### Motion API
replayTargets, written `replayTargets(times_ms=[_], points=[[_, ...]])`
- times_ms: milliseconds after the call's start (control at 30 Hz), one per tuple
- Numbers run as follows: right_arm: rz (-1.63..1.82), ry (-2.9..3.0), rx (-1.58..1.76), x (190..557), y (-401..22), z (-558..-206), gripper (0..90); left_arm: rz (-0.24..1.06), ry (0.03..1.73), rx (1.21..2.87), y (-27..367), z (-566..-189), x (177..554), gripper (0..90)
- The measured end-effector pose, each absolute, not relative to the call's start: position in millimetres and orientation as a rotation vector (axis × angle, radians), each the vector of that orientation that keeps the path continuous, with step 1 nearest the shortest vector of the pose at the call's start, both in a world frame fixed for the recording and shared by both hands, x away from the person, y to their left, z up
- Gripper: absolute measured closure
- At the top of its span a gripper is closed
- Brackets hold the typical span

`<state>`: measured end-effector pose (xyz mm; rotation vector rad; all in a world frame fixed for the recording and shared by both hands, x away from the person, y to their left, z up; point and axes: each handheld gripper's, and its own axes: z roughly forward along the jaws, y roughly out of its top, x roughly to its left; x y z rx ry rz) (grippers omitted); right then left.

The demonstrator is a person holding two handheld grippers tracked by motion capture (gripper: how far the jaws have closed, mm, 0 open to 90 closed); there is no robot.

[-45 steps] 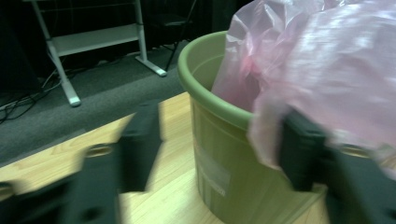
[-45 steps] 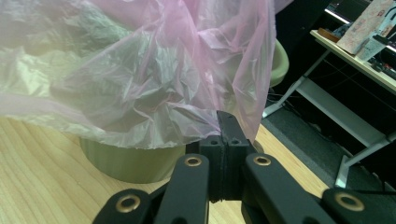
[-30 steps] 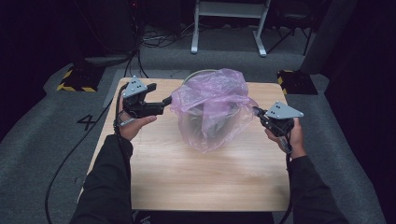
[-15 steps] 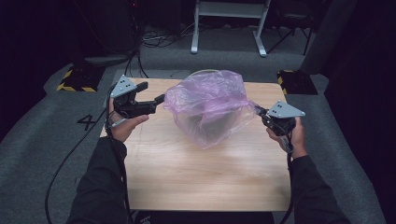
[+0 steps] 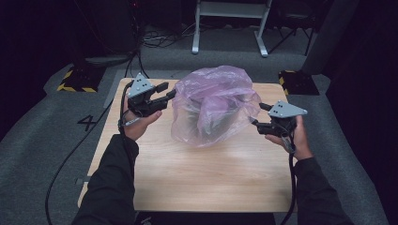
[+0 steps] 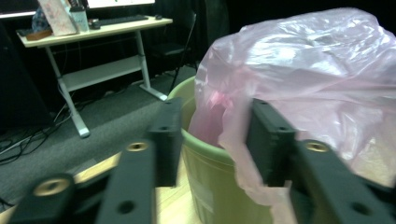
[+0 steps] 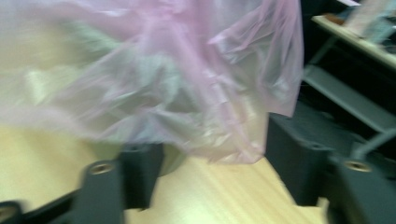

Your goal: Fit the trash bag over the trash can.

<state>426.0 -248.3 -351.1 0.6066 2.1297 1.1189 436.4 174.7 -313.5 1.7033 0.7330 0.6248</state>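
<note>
The left gripper (image 5: 165,95) has slid toward the frame's centre, jaws just narrowing around the pink bag (image 5: 213,105), not yet pinching. The right gripper (image 5: 257,116), at centre right, just spread and dropped the bag's edge.

My view: billowing pink plastic bag (image 5: 213,105) over green bin (image 6: 210,177) blocks worktop (image 5: 197,178) centre; near half bare, passable.

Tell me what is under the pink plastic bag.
Under the pink plastic bag stands a green bin on the wooden table; its rim shows in the left gripper view. The bag covers the bin's inside.
</note>
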Motion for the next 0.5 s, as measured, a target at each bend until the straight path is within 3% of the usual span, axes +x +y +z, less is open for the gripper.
replayTargets(times_ms=[67, 167, 500], points=[[1.135, 2.150, 0.587, 422, -253, -349, 26.1, 0.642, 0.748, 1.715, 172, -315, 440, 64.6], [1.163, 2.148, 0.568, 416, -260, -344, 22.0, 0.657, 0.756, 1.731, 169, -317, 445, 70.0], [1.456, 2.075, 0.514, 407, -261, -309, 27.0, 0.682, 0.783, 1.770, 161, -321, 456, 72.6]])
